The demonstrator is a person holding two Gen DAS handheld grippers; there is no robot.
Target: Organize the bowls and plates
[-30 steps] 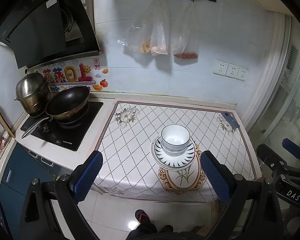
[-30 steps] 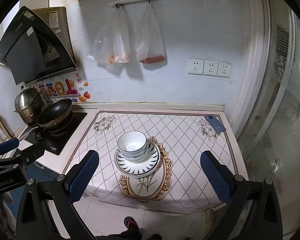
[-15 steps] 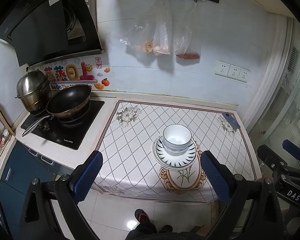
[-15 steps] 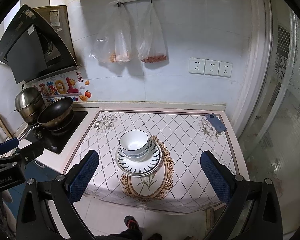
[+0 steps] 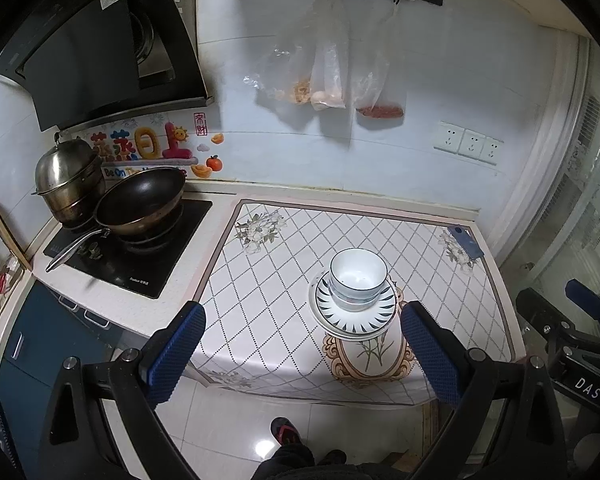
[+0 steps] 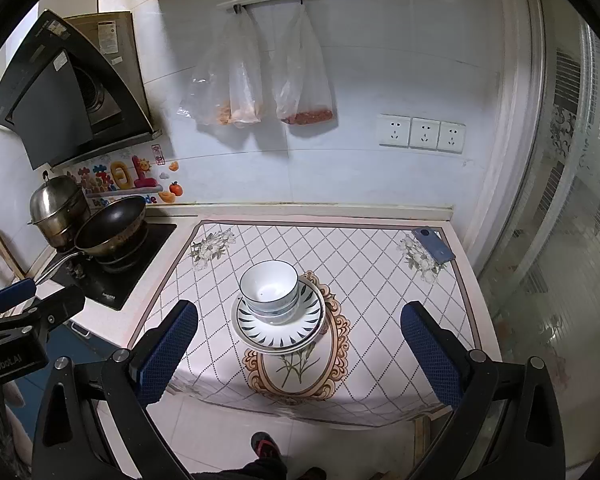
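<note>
Fingers of the left gripper are seen spread wide and empty, held back from the surface, presumably so the stack stays framed between them. Nested white bowls are set upright on striped plates near the front edge; nothing is seen inside the top bowl. A wok and steel pot are left on the hob.

From the right wrist, the right gripper is likewise held fully open and empty, well short of the bowls and plates. A phone is seen at the far corner.
</note>
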